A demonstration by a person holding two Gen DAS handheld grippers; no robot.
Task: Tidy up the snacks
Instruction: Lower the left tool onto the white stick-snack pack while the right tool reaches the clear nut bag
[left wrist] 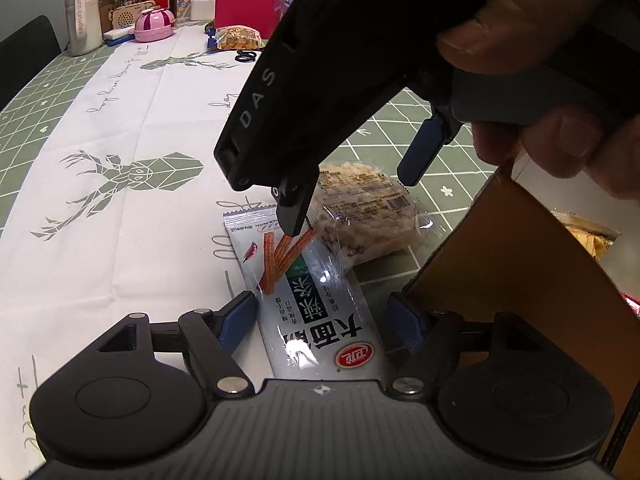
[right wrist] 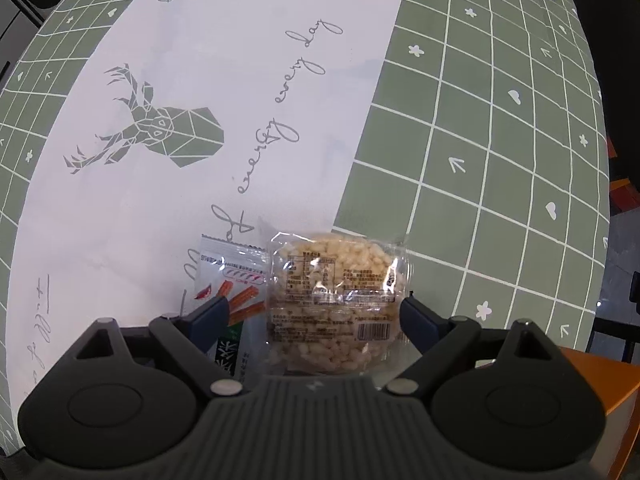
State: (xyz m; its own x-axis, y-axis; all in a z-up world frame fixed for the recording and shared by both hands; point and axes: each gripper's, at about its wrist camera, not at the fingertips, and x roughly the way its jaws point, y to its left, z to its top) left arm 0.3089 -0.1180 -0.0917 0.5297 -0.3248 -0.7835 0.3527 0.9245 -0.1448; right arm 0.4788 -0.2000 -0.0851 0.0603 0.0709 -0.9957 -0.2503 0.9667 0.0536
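Left wrist view shows your left gripper (left wrist: 320,316) spread apart around the spicy strip packet (left wrist: 308,304) at lower centre; your right gripper (right wrist: 314,316) straddles the puffed rice cake (right wrist: 334,300), unclamped. Both snacks lie on the tablecloth (right wrist: 240,80), so sorting into the cardboard box (left wrist: 520,272) remains.

The right gripper (left wrist: 352,200) housing carries the letters "DAS" in white. The tablecloth (right wrist: 240,60) bears grey script reading "every every day". A white bottle (left wrist: 82,8) at the counter's far edge reads "Burn calories"; the spicy-strip snack packet (left wrist: 316,320) shows large Chinese characters and a red oval logo.
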